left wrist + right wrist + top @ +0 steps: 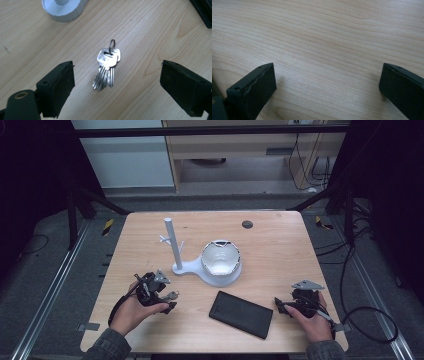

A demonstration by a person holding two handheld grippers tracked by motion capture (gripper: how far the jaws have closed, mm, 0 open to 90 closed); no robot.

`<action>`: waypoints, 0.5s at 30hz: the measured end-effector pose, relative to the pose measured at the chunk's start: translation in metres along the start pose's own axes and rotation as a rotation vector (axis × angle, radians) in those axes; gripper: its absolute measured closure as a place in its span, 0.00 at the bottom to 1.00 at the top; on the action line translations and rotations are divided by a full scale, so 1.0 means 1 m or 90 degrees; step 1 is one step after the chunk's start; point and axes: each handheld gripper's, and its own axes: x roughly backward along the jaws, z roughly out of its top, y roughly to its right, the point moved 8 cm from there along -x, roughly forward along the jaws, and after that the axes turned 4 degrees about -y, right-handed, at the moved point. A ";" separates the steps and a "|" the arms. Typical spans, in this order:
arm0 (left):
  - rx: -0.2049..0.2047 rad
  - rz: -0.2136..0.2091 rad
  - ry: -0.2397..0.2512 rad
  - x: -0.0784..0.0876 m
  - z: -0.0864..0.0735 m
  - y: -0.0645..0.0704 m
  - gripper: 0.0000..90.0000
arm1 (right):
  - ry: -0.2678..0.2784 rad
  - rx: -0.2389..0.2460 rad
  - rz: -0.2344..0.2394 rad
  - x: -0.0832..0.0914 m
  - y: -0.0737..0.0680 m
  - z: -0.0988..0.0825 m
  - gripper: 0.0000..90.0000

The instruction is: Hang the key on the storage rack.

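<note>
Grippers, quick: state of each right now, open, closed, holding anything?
Left gripper: open, empty, its black fingers either side of the silver bunch of keys lying on the wooden table.
Right gripper: open, empty, over bare tabletop.

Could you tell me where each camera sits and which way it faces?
High view: above the person's side, looking forward and down on the table; both hands with left gripper and right gripper.
Left gripper view: along its open jaws at the keys.
Right gripper view: along its open jaws at bare wood.
Shared: keys, high and left views.
</note>
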 end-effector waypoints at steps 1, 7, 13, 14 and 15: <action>-0.006 -0.001 0.001 0.003 0.001 0.000 0.15 | 0.000 0.000 0.000 0.000 0.000 0.000 0.01; -0.021 -0.002 -0.031 0.005 0.000 -0.007 0.19 | 0.000 0.000 0.000 0.000 0.000 0.000 0.01; -0.009 -0.013 -0.039 0.002 0.000 -0.009 0.19 | 0.001 0.000 0.000 0.000 0.000 0.000 0.02; -0.017 -0.011 -0.047 0.001 0.001 -0.009 0.19 | 0.004 -0.009 -0.008 -0.001 0.000 0.002 0.03; -0.022 -0.008 -0.052 0.001 0.001 -0.009 0.19 | 0.003 -0.012 -0.010 -0.002 0.000 0.002 0.03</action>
